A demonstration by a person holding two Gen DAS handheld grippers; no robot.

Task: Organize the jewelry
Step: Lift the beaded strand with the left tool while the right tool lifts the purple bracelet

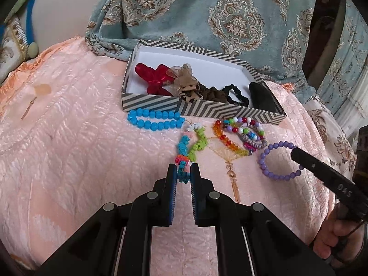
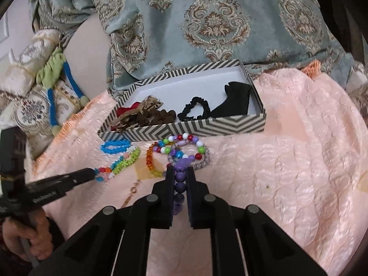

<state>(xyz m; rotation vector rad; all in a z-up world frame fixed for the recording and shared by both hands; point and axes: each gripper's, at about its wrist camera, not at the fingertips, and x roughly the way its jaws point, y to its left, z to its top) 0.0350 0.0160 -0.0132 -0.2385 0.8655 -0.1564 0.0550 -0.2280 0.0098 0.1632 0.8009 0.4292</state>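
My left gripper (image 1: 183,172) is shut on the near end of a multicolour chip bracelet (image 1: 200,140), which trails away across the pink cloth. My right gripper (image 2: 180,172) is shut on a purple bead bracelet (image 2: 180,179), its beads lined up between the pads. In the left wrist view the purple bracelet (image 1: 261,161) is an open ring with the right gripper (image 1: 296,154) at its far right side. A blue bead bracelet (image 1: 156,118), a rainbow crystal bracelet (image 1: 226,139) and a mixed bead bracelet (image 1: 241,124) lie in front of the striped box (image 1: 207,110).
The striped box (image 2: 195,126) holds a red bow (image 1: 154,78), leopard and brown scrunchies, a black scrunchie (image 2: 194,110) and a black pouch (image 2: 234,101). A teal patterned fabric (image 1: 230,11) hangs behind it. Embroidered cushions (image 2: 30,105) sit at the left. A hand (image 2: 20,237) grips the left tool.
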